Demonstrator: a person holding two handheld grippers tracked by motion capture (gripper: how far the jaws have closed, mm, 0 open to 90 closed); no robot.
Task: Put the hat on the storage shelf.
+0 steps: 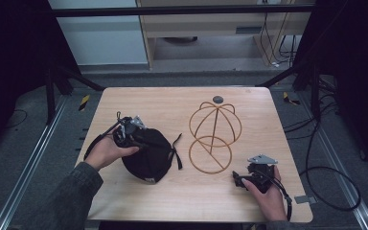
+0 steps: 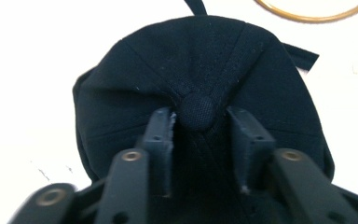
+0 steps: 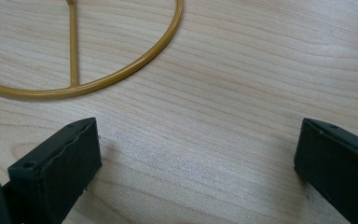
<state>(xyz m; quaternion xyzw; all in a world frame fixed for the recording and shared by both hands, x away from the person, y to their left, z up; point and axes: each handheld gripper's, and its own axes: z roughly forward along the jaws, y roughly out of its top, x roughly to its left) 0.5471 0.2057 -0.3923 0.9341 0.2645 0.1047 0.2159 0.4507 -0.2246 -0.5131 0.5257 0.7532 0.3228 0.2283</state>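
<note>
Two worries: my left gripper (image 2: 200, 123) has its jaws pinching cap (image 2: 196, 70) fabric beside the button, which could slip; right gripper (image 3: 198, 163) gapes, holding nothing.

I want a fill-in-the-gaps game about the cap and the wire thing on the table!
1. The left hand-held gripper has its jaws on either side of the round ____ on top of the black cap.
2. The gold wire hat stand sits on a ____ table.
3. The right hand-held gripper has its jaws wide ____, with nothing between them.
4. The wire hat stand has ____ on it.

Missing words: button; wooden; open; nothing
</note>
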